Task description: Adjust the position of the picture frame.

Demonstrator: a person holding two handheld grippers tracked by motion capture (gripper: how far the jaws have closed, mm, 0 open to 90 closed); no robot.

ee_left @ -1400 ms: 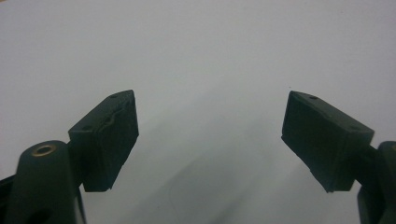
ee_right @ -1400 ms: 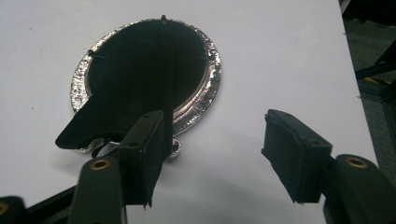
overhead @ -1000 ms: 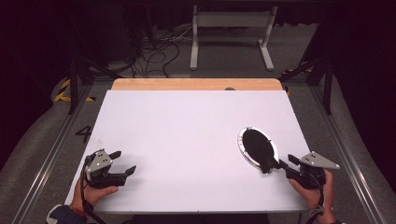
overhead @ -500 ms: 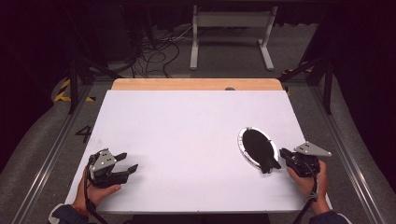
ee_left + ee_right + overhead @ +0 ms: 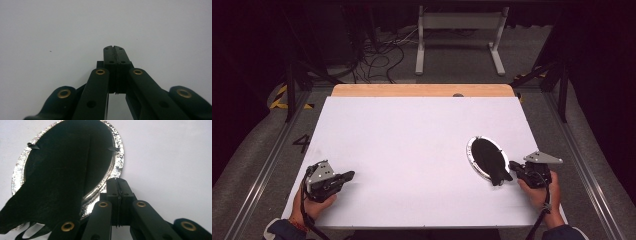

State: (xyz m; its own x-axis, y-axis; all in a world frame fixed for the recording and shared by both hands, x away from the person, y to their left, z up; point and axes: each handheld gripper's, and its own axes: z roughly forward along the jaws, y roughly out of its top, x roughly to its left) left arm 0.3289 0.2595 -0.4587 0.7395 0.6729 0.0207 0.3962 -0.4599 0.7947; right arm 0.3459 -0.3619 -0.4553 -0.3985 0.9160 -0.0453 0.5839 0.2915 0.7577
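Observation:
An oval silver-rimmed frame (image 5: 473,156) lies flat at the table's right, and a black cloth (image 5: 488,159) covers its inside. One flap of the cloth hangs over the near rim. In the right gripper view the black cloth (image 5: 62,170) spreads across the crinkled silver rim (image 5: 119,157). My right gripper (image 5: 512,164) sits just right of the frame. Its jaws are shut on nothing, and the right gripper (image 5: 118,180) tip is beside the rim. My left gripper (image 5: 350,175) rests at the near left, far from the frame. The left gripper (image 5: 115,47) is shut over bare white table.
The white table (image 5: 412,135) has a wooden strip (image 5: 422,90) along its far edge. A white metal stand (image 5: 459,35) and cables (image 5: 377,50) are on the floor beyond. Rails run along both sides of the table.
My right gripper has shifted slightly forward and left, closer to the oval frame. The left gripper's jaws, seemingly apart before, are now together. The left hand has hardly moved.

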